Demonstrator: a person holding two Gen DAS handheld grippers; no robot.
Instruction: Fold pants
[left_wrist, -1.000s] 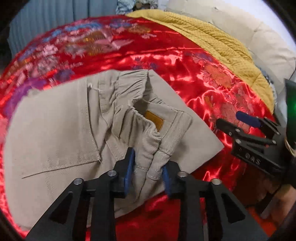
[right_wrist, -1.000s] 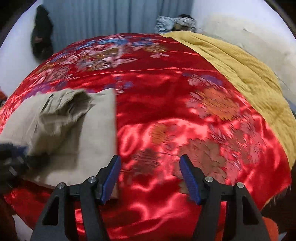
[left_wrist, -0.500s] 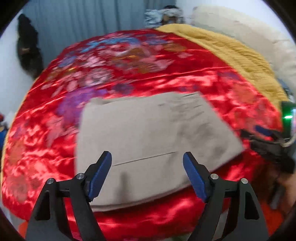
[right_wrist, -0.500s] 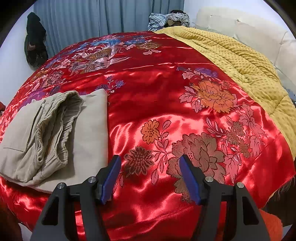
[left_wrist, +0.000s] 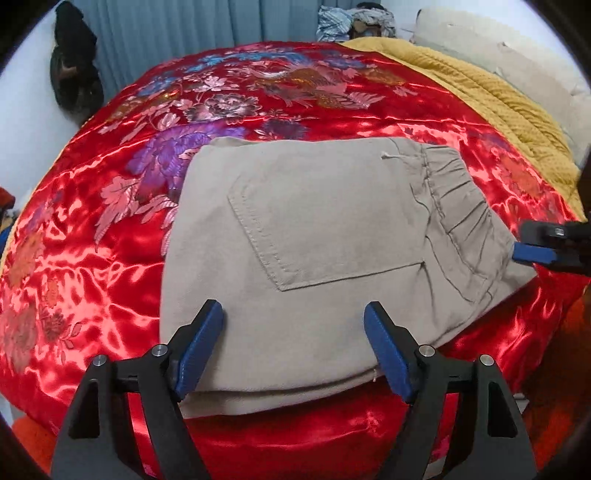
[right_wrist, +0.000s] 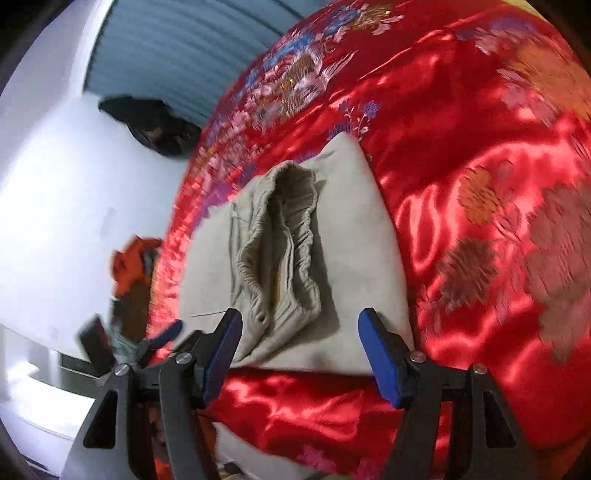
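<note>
Released a second ago, the bunched waistband no longer sits between the pads of the left gripper (left_wrist: 293, 350), which now hangs spread and empty over the near edge of the folded pants (left_wrist: 314, 236). Its jaws stand apart with only flat cloth below them, no pinch. The right gripper (right_wrist: 299, 358) has swung round to face the waistband (right_wrist: 280, 254) end of the bundle; its jaws are likewise parted and hold nothing, and one blue tip shows at the right edge of the left view, just beside the elastic.

The pants lie as a compact beige rectangle on the red satin bedspread (left_wrist: 92, 229), near its front edge, back pocket (left_wrist: 317, 225) up, waistband to the right.

The folding looks nearly finished. A good close would be to press the gaping waistband flat and square the edges, sliding the cloth little, since satin probably lets the bundle skid.

Count: one pair of pants, one pocket showing, two grippers, one red bedspread, one mustard blanket (left_wrist: 491, 96) at the far right.
</note>
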